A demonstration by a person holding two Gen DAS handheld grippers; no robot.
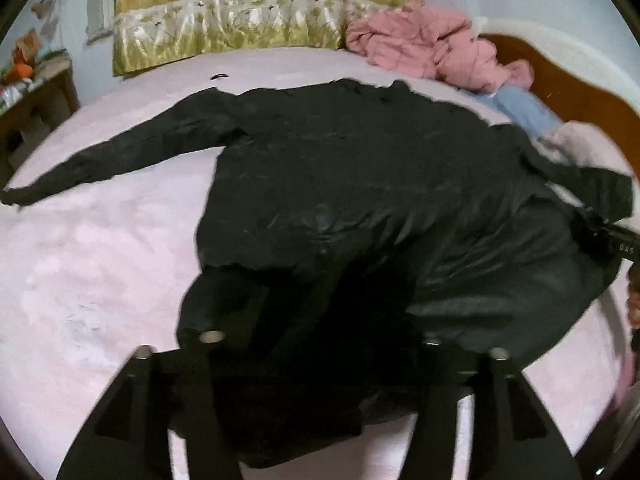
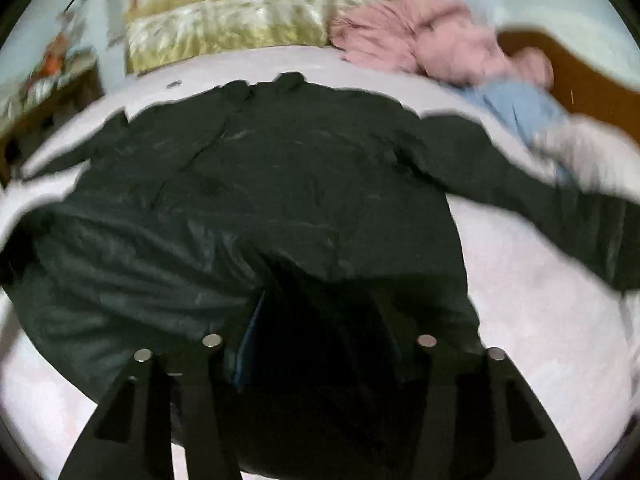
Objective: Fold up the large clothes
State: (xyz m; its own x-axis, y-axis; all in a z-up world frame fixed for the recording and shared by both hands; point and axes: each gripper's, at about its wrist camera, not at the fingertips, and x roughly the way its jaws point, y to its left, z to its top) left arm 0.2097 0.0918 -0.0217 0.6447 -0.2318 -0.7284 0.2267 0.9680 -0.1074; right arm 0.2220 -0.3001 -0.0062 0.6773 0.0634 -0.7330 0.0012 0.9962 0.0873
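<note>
Fingers (image 1: 236,308) of left gripper (image 1: 320,308) stand partly apart, tilted down over hem of black jacket (image 1: 360,168); dark cloth fills gap, grip cannot be told. Right gripper (image 2: 320,312) same pose, jaws partly apart, cloth between, hold unclear. Jacket lies spread on pink bed (image 1: 100,260), sleeves out sideways. Pink garment (image 1: 432,44) heaped near headboard (image 1: 580,84).

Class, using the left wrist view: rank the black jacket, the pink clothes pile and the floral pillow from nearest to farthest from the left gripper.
1. Black jacket: spread mid-bed, hem reaching the left gripper.
2. Pink clothes pile: far right.
3. Floral pillow: against the far wall, left of the pile.
</note>
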